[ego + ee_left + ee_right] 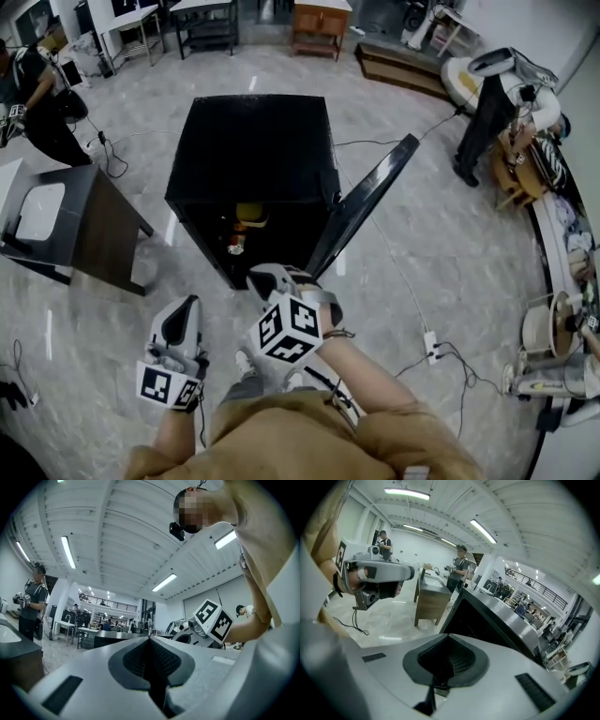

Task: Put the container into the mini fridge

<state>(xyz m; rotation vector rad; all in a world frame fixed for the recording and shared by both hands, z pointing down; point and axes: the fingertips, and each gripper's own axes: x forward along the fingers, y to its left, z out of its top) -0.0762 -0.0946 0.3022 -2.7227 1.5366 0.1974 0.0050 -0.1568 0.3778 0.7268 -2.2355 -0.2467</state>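
Note:
The black mini fridge (pixel 253 150) stands on the floor in front of me, its door (pixel 366 202) swung open to the right. Inside it sits a yellow container (pixel 249 214), with a small red and orange item (pixel 236 246) lower down. My right gripper (pixel 264 276) hovers just in front of the fridge opening, jaws shut and empty (pixel 449 637). My left gripper (pixel 190 302) hangs lower left of it, also shut with nothing held (pixel 150 639). The fridge's dark opening (pixel 483 620) fills the right gripper view.
A dark table with wooden sides (pixel 80 220) stands left of the fridge. Cables and a power strip (pixel 432 345) lie on the floor to the right. One person (pixel 42 103) stands at back left, another (pixel 487 112) at back right.

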